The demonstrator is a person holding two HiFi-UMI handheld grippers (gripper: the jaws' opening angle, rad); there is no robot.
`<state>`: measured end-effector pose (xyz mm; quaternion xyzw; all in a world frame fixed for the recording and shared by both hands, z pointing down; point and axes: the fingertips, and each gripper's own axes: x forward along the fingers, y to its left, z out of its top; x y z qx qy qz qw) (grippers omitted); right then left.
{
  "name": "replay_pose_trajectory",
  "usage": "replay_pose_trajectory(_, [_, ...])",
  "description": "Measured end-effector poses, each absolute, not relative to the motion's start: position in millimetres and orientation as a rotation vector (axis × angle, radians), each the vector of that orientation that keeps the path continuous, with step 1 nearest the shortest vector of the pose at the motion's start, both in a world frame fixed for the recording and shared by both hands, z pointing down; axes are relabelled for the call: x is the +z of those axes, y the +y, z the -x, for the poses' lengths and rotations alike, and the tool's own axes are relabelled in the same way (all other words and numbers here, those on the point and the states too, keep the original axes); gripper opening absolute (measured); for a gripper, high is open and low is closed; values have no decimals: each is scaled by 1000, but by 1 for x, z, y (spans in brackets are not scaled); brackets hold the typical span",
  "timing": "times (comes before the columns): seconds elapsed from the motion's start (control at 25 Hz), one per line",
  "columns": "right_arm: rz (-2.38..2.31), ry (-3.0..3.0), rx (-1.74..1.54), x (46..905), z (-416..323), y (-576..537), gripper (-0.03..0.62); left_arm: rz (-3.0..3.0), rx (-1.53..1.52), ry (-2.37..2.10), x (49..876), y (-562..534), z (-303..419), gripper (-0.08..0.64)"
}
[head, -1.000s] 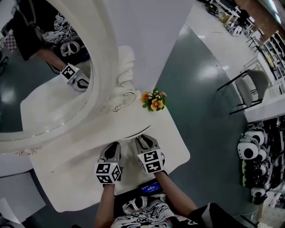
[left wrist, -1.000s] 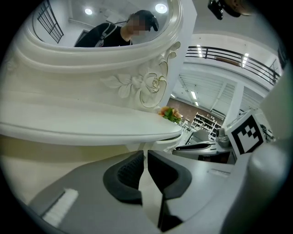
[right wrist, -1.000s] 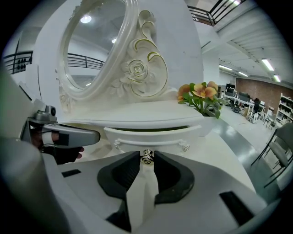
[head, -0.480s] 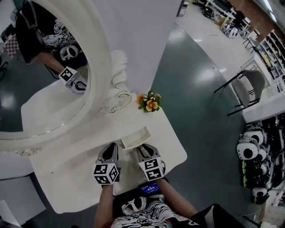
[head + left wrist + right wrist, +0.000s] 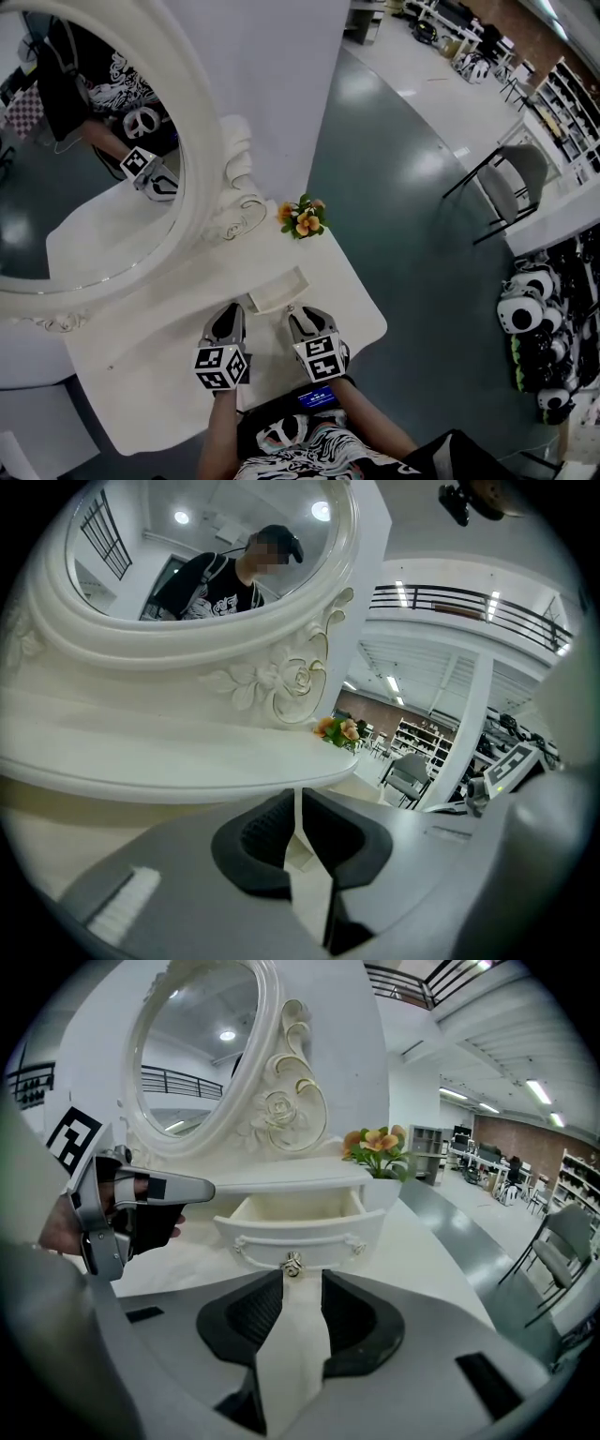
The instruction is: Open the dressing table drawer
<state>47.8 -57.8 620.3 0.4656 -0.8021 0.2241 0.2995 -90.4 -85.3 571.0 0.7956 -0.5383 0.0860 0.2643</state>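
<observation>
Drawer [image 5: 298, 1224] now pulled out. Right gripper [image 5: 302, 1285]: fingers just parted, knob [image 5: 293, 1262] at their tips, seen only in its view. Left gripper [image 5: 298, 810]: fingers closed, empty.

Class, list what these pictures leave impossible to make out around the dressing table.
- Drawer floor: right gripper view, hidden behind its own front.
- Drawer contents: head view, too small.
- Flowers: container too small in every view.
- Table legs: head view, beneath the tabletop.

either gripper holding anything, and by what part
Nothing is held. The right gripper has just opened; the small metal knob of the white drawer sits free beyond its tips. The left gripper is shut, empty.
</observation>
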Motion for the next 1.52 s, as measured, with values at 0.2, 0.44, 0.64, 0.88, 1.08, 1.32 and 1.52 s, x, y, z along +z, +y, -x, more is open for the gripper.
replay_pose_trajectory(0.2, [-1366,-2156,537,588,-61,-58,79,-2211,207,-1473,547,-79,87,26])
replay_pose_trajectory(0.44, [-1481,-2205,469,553,-67,-50,1,-2272,178,-1486,522,-65,84,11])
replay_pose_trajectory(0.64, [-1553,-2271,407,524,-68,-41,2,-2314,185,-1494,508,-58,83,5])
replay_pose_trajectory(0.88, [-1546,-2256,384,519,-70,-37,2,-2334,191,-1502,500,-53,83,2])
replay_pose_trajectory(1.08, [-1520,-2246,385,523,-69,-32,0,-2338,193,-1506,498,-50,82,2])
replay_pose_trajectory(1.32, [-1505,-2246,380,524,-68,-31,0,-2334,206,-1505,500,-47,81,2])
replay_pose_trajectory(1.52, [-1499,-2246,393,527,-67,-32,0,-2322,204,-1510,503,-48,85,2])
